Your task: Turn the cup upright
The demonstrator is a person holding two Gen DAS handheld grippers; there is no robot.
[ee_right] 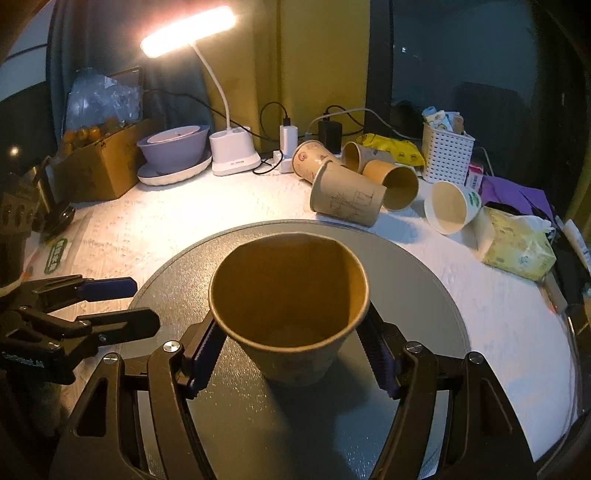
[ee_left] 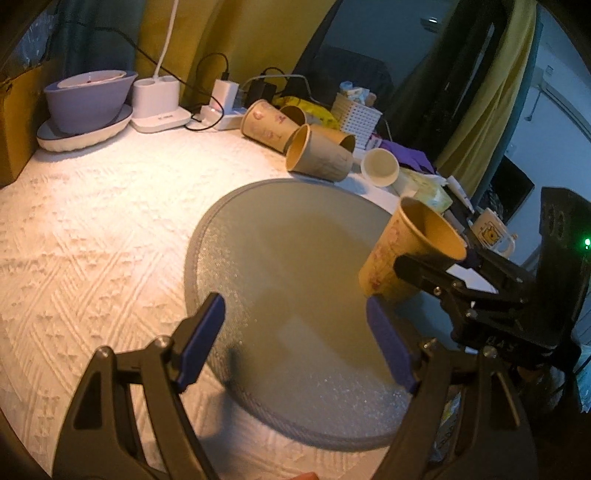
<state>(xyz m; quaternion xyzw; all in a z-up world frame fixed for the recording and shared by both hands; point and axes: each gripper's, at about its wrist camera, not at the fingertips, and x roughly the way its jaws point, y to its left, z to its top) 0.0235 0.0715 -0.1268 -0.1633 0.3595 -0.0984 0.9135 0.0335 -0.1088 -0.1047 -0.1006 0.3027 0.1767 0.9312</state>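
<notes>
Right gripper (ee_right: 291, 350) clamps cup (ee_right: 290, 295) mid-wall, mouth up, tilted toward 12 o'clock. Paper: light, crushable; grip gently below rim. Left gripper (ee_left: 295, 339) wide, empty.

Probably home, desk lamp (ee_right: 188, 27), curtains (ee_right: 321, 66), tissues (ee_right: 517, 251)

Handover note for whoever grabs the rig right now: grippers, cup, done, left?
Right gripper: shut on the paper cup, fingers on either side of its wall.
Left gripper: open, holding nothing, over the near part of the round grey mat.
Cup: mouth up, leaning a little, base at or just above the mat's right side; contact is hard to judge.
Done: cup is turned mouth-up.
Left: set it flat on the mat, open the right gripper, back off.
Other cups lie on their sides behind the mat.
</notes>
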